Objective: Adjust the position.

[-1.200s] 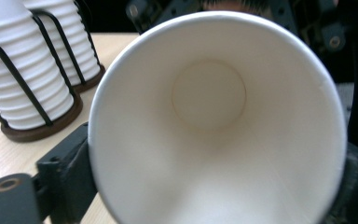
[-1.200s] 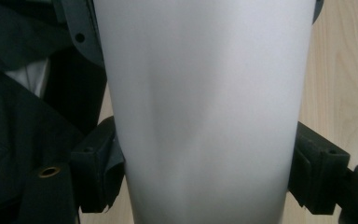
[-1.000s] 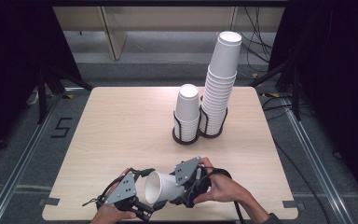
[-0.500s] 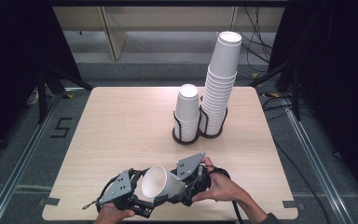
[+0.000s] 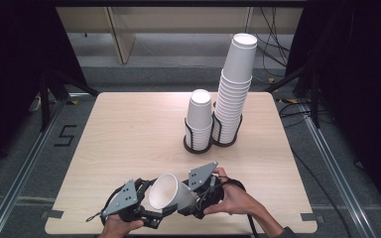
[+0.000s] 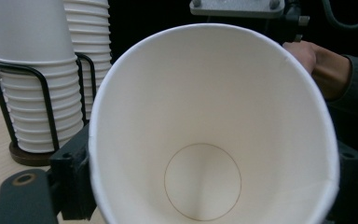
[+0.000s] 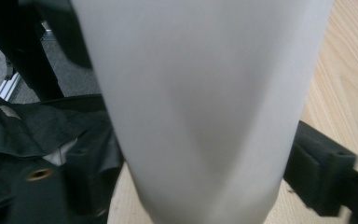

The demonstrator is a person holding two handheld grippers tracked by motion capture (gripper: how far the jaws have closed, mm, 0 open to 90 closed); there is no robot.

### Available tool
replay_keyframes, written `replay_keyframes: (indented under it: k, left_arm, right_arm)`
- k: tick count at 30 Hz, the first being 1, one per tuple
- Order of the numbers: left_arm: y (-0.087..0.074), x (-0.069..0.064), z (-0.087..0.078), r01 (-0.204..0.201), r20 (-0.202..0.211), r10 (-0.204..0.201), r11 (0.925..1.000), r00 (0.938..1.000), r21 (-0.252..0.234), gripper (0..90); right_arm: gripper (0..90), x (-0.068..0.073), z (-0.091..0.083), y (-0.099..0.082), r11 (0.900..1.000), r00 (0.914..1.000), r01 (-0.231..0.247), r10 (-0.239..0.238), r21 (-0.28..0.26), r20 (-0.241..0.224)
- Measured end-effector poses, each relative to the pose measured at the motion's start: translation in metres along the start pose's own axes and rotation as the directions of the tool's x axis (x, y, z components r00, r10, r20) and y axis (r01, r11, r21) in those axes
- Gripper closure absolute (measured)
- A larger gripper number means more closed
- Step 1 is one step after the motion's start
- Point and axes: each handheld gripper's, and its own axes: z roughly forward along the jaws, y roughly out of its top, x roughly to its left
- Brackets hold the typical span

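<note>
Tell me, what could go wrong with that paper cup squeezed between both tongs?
The paper cup is thin, and the left tongs have just been closing on its rim, so it might get crushed. It lies sideways between them and the right tongs, held above the table; it could slip out if either lets go.

White paper cup [image 7: 200, 102] w/ claw pads [image 7: 319, 172] pressing sides, wood table [image 7: 349, 74]

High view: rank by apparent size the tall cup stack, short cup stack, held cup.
1. tall cup stack
2. short cup stack
3. held cup, though it lies nearer the camera than the short stack, so their ranking is unsure.
</note>
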Motion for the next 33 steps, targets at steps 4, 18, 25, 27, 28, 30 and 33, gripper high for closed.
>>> replay_keyframes:
  k: [4, 18, 25, 27, 28, 30, 33]
  left_arm:
    - [-0.002, 0.001, 0.000, 0.008, -0.008, -0.008, 0.9999, 0.9999, -0.013, 11.5]
    - [-0.001, -0.001, 0.003, 0.056, -0.008, -0.057, 0.9971, 0.9984, -0.052, 15.2]
    - [0.002, 0.004, -0.002, 0.054, -0.035, -0.056, 0.9966, 0.9978, -0.061, 16.9]
    - [0.003, 0.005, -0.004, 0.048, -0.071, -0.052, 0.9975, 0.9962, -0.052, 17.1]
    - [0.004, 0.006, -0.005, 0.043, -0.085, -0.047, 0.9982, 0.9953, -0.042, 17.1]
    - [0.004, 0.007, -0.006, 0.039, -0.103, -0.043, 0.9985, 0.9938, -0.038, 17.1]
    - [0.004, 0.012, -0.009, 0.032, -0.159, -0.036, 0.9991, 0.9867, -0.027, 17.2]
  right_arm:
    - [24.1, 0.000, 0.003, 0.001, 0.9999, 0.9999, -0.009, 0.009, -0.010, -0.012]
    - [23.5, 0.002, 0.015, 0.000, 0.9960, 0.9976, -0.056, 0.053, -0.069, -0.044]
    - [16.4, -0.002, 0.011, -0.004, 0.9947, 0.9966, -0.082, 0.081, -0.063, -0.011]
    - [16.0, -0.004, 0.009, -0.008, 0.9941, 0.9952, -0.097, 0.098, -0.048, 0.006]
    - [16.0, -0.005, 0.009, -0.009, 0.9939, 0.9947, -0.101, 0.102, -0.045, 0.012]
    - [16.0, -0.005, 0.008, -0.010, 0.9937, 0.9944, -0.102, 0.103, -0.045, 0.022]
    - [16.3, -0.008, 0.004, -0.015, 0.9919, 0.9908, -0.120, 0.122, -0.041, 0.058]
